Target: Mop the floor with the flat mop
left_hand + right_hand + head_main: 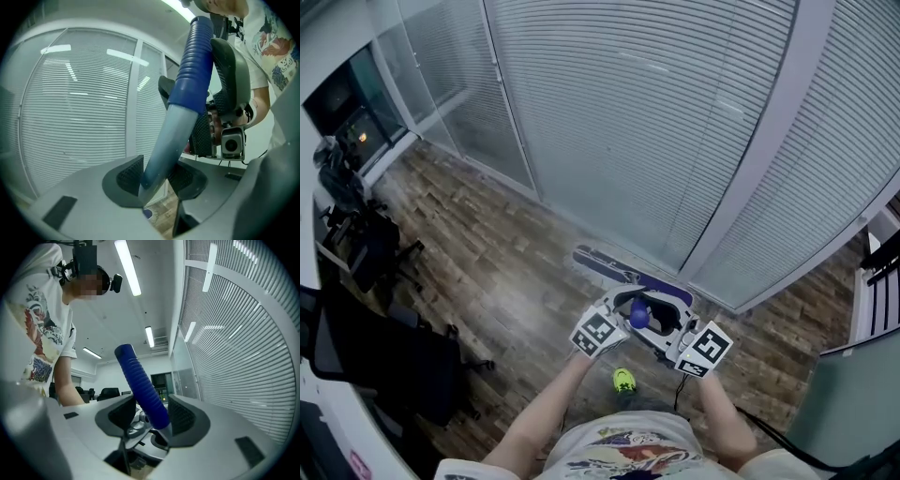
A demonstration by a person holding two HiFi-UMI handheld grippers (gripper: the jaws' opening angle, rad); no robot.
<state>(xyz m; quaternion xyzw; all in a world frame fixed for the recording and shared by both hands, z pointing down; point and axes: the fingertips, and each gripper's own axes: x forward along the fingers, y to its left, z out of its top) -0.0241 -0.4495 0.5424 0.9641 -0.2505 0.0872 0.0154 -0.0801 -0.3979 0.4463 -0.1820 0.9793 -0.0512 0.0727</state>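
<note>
The flat mop's purple head [619, 269] lies on the wooden floor [487, 272] close to the blind-covered glass wall. Its handle rises toward me and ends in a blue ribbed grip [638, 318]. My left gripper [617, 317] and right gripper [671, 337] both clasp the handle, side by side. In the left gripper view the pale blue pole [164, 145] runs between the pads of the left gripper [157, 180], below the blue grip [194, 61]. In the right gripper view the blue grip [143, 387] is pinched in the right gripper [152, 416].
Black office chairs [403, 366] and a cluttered desk [342, 178] stand at the left. The glass wall with blinds [675, 122] runs across just beyond the mop head. A white rail [872, 300] is at the right. My yellow-green shoe [623, 380] is below the grippers.
</note>
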